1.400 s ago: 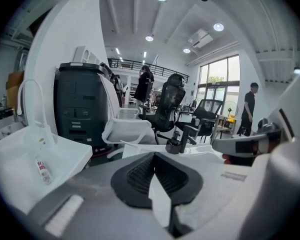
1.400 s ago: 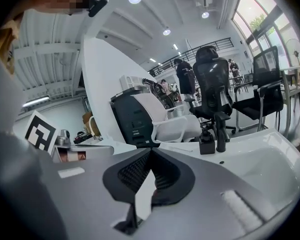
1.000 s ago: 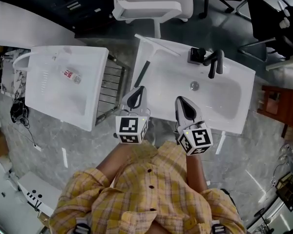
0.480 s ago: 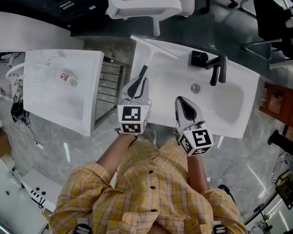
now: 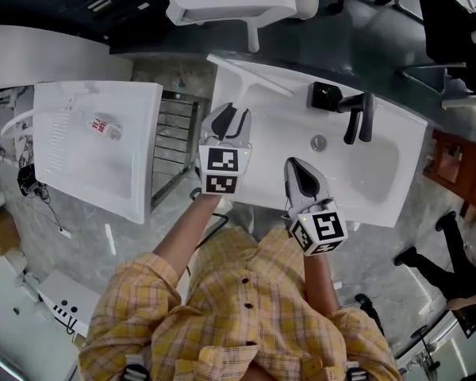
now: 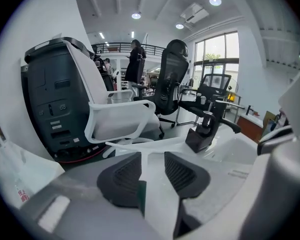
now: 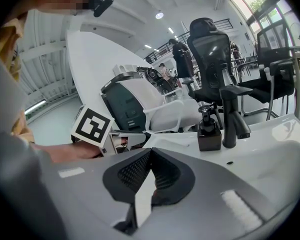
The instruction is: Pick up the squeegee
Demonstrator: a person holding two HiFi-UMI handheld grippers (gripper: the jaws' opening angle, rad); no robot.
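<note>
Since the earlier frames, the left gripper (image 5: pixel 232 116) has advanced toward 12 o'clock in the head view, from the near rim of the sink (image 5: pixel 381 173) to the squeegee (image 5: pixel 250 75). Its jaws have just been opening. They now stand apart, one on each side of the squeegee's handle, and the pads do not press on it.

The squeegee lies flat on the sink's deck at the 10 o'clock corner of the basin. Its white blade runs across the deck at 12 o'clock from the left gripper. In the left gripper view the white neck runs straight back between the two pads, and the dark handle shows low down, close to the left pad.

The right gripper (image 5: pixel 293 167) hangs over the sink's near rim, at 4 o'clock from the left gripper. Its jaws are together, with nothing between them.

A black faucet (image 5: pixel 357 117) and a dark soap dispenser (image 5: pixel 325 95) stand at 3 o'clock from the blade. A second white basin (image 5: pixel 79 165) sits at 9 o'clock, with a small bottle (image 5: pixel 103 125) lying in it.
</note>
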